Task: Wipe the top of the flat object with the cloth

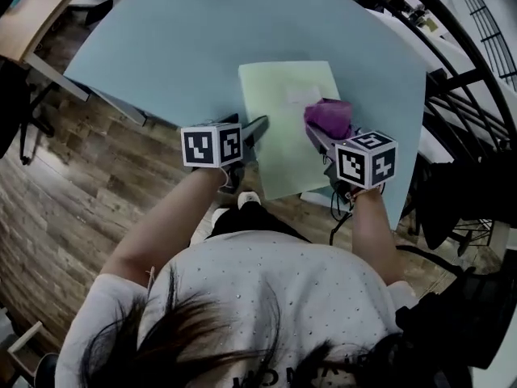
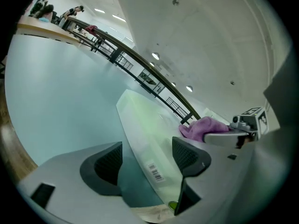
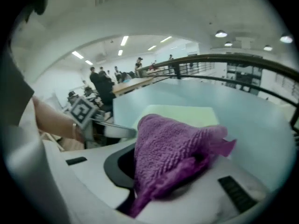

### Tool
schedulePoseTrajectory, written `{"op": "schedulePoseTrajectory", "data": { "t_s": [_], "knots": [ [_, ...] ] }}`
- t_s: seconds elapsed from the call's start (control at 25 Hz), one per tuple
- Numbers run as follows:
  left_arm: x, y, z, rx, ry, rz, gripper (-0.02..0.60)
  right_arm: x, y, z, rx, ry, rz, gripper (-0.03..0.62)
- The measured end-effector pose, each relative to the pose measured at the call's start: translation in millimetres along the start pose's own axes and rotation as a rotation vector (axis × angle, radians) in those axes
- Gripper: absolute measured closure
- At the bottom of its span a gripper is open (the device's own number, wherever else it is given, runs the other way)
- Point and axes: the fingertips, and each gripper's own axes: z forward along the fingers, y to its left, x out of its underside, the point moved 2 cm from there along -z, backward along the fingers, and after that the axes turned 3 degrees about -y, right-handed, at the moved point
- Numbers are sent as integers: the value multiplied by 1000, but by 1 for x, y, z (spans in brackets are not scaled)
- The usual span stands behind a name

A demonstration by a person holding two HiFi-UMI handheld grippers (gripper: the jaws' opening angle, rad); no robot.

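A pale green flat board point(image 1: 284, 124) lies on the light blue table point(image 1: 161, 47). My right gripper point(image 1: 321, 136) is over the board's right side, shut on a bunched purple cloth point(image 1: 329, 116). In the right gripper view the cloth point(image 3: 173, 141) fills the jaws and hides the fingertips of the right gripper point(image 3: 177, 160). My left gripper point(image 1: 255, 129) sits at the board's near left edge. Its jaws stand apart, and the left gripper point(image 2: 147, 160) straddles the board's edge point(image 2: 145, 134), near a barcode sticker point(image 2: 156, 172). The cloth point(image 2: 203, 127) also shows at the right there.
The table's near edge point(image 1: 323, 199) runs just in front of the person's body. Wooden floor point(image 1: 73, 184) lies to the left, and a dark railing point(image 1: 452, 63) curves along the right. A wooden desk point(image 1: 36, 10) stands at the far left.
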Motion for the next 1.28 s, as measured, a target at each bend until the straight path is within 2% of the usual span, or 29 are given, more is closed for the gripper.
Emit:
{"op": "schedulePoseTrajectory", "data": {
  "t_s": [0.08,0.12,0.16,0.2,0.28,0.36,0.56,0.76,1.28],
  "knots": [
    [0,3,0,12,24,-16,252,4,67,15,-235,26,0,560],
    [1,3,0,18,35,-22,252,10,95,21,-319,54,-18,560],
    [2,3,0,24,49,-29,252,16,115,27,-364,84,-50,560],
    [3,3,0,32,65,-38,252,23,125,34,-365,116,-98,560],
    [2,3,3,44,95,-55,252,34,124,45,-295,168,-207,560],
    [0,2,5,48,108,-51,256,36,117,50,-244,175,-239,560],
    [-1,3,6,47,112,-41,258,33,99,45,-198,101,-104,560],
    [0,0,8,44,114,-16,258,38,48,28,-57,76,64,562],
    [0,1,7,67,136,-34,258,55,-65,-25,193,-7,240,562]
  ]
}}
